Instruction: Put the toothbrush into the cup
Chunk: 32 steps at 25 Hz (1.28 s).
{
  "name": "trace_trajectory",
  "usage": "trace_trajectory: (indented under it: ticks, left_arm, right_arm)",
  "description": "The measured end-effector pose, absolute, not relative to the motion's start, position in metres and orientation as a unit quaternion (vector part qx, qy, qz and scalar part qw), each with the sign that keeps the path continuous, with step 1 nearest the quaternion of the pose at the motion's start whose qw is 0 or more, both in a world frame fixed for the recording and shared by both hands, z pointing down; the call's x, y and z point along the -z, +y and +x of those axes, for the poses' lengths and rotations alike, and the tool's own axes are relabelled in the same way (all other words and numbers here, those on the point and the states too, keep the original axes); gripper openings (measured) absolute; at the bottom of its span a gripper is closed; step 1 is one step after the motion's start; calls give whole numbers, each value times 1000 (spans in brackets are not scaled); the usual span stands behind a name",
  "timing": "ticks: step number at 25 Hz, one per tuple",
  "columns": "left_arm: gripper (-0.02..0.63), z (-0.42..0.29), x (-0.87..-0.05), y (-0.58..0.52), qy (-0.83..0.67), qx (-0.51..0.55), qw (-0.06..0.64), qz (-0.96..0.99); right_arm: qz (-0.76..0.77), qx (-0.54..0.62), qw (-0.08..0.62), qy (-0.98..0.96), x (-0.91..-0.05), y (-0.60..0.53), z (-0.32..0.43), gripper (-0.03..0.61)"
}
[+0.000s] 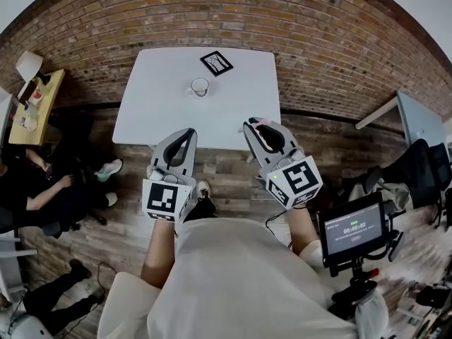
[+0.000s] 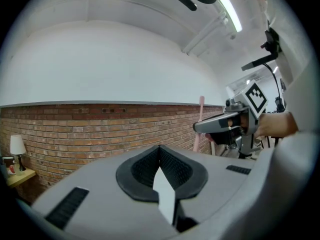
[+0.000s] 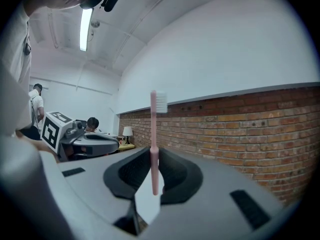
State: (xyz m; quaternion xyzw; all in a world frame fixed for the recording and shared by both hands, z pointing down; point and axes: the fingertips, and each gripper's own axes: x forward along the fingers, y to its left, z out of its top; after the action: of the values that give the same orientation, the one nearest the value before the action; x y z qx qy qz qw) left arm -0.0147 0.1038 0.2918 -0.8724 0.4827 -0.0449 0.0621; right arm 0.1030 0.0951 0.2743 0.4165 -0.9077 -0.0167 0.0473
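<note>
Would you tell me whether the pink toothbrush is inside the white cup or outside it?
Outside: the pink toothbrush stands clamped in the right tool, far from the white cup on the white table.

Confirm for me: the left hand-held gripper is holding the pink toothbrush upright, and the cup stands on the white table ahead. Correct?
Not quite. The toothbrush is held upright in the right hand-held gripper, as the right gripper view shows. The left hand-held gripper is shut on nothing. The cup does stand on the white table ahead.
</note>
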Motion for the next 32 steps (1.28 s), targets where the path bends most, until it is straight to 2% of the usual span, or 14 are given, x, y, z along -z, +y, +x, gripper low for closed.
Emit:
trace_trajectory:
  ticks: [9, 22, 28, 32]
  left_arm:
    - [7, -33, -299, 22, 474, 53, 52, -878]
    - [8, -21, -293, -14, 440, 42, 59, -895]
    - [6, -79, -316, -107, 431, 60, 38, -900]
    - [8, -82, -319, -121, 422, 69, 46, -903]
  right_arm:
    - [423, 10, 58, -904, -280, 15, 84, 54]
    - [443, 12, 59, -894, -272, -12, 89, 54]
    - [452, -18, 67, -889, -295, -105, 34, 54]
    - [457, -25, 69, -886, -302, -118, 31, 54]
